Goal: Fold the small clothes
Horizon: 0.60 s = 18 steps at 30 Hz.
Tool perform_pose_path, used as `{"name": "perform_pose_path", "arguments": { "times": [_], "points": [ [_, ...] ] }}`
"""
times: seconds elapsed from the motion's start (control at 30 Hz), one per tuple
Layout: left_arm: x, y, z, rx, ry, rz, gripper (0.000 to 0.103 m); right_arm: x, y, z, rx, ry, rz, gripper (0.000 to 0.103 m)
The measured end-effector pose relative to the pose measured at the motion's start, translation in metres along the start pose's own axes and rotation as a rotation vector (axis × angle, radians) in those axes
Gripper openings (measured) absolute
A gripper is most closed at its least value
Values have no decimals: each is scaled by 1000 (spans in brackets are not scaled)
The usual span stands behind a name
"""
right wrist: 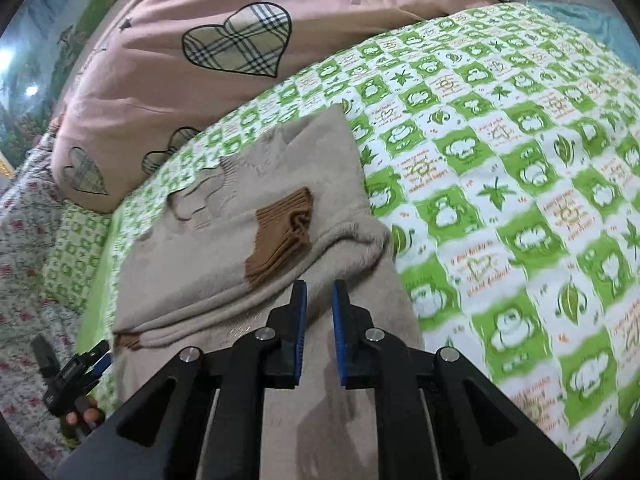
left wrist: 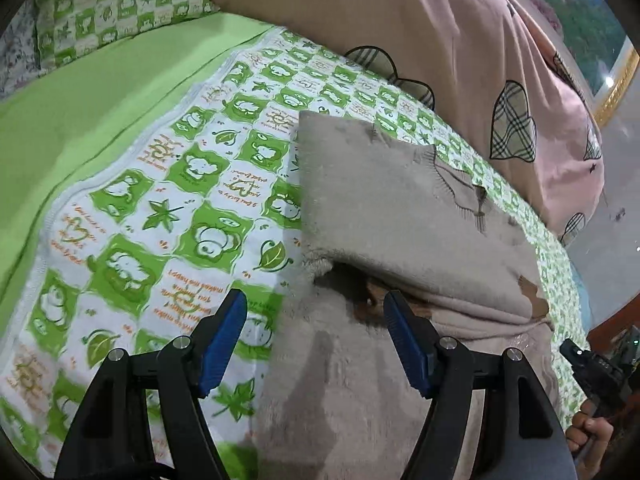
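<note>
My left hand-held gripper (left wrist: 314, 312) hangs with its blue pads (left wrist: 224, 344) spread wide and nothing between them; below the gap lie the left edge of the beige sweater (left wrist: 400, 208) and the bedsheet beside it. My right hand-held gripper (right wrist: 320, 292) has its pads close together with a narrow slit left between them, and I see no cloth caught in that slit; the pads are clear of the knit, so it grips nothing.

The sweater lies on the bed, partly folded: its upper part is doubled over the lower part, making a thick rolled fold that runs across just ahead of both sets of fingers. In the right wrist view a brown ribbed cuff (right wrist: 286, 232) rests on top of the folded layer, near the fold. A stitched pattern shows on the upper layer in both views.

Under the sweater is the green-and-white checked sheet (left wrist: 180, 200) with leaf and cartoon prints, and to its left a plain green strip of bedding (left wrist: 80, 112). Beyond the sweater sits a big pink pillow (right wrist: 168, 92) with plaid hearts. At the lower left of the right wrist view I can see the other gripper and the fingers of the hand (right wrist: 82, 416) that holds it.
</note>
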<state>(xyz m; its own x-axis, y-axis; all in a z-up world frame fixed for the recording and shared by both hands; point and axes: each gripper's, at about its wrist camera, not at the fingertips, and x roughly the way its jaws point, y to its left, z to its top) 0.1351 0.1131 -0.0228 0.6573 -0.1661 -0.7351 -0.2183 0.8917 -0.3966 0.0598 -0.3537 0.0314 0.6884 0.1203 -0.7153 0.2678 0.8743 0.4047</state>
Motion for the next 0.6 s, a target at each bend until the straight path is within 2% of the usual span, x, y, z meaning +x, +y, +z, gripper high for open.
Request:
{"name": "perform_pose_path", "arguments": {
  "times": [0.1,0.2,0.4,0.6],
  "points": [
    [-10,-3,-10,27,20,10,71,-11,3,-8,-26,20,22,19],
    [-28,-4,-32,71,38,28,71,-28,2,-22,-74,22,40,43],
    [-62,9,-88,84,84,52,71,-60,-13,-46,-111,16,41,44],
    [-80,1,-149,114,200,19,72,-84,-30,-72,-129,54,53,44]
  ]
}}
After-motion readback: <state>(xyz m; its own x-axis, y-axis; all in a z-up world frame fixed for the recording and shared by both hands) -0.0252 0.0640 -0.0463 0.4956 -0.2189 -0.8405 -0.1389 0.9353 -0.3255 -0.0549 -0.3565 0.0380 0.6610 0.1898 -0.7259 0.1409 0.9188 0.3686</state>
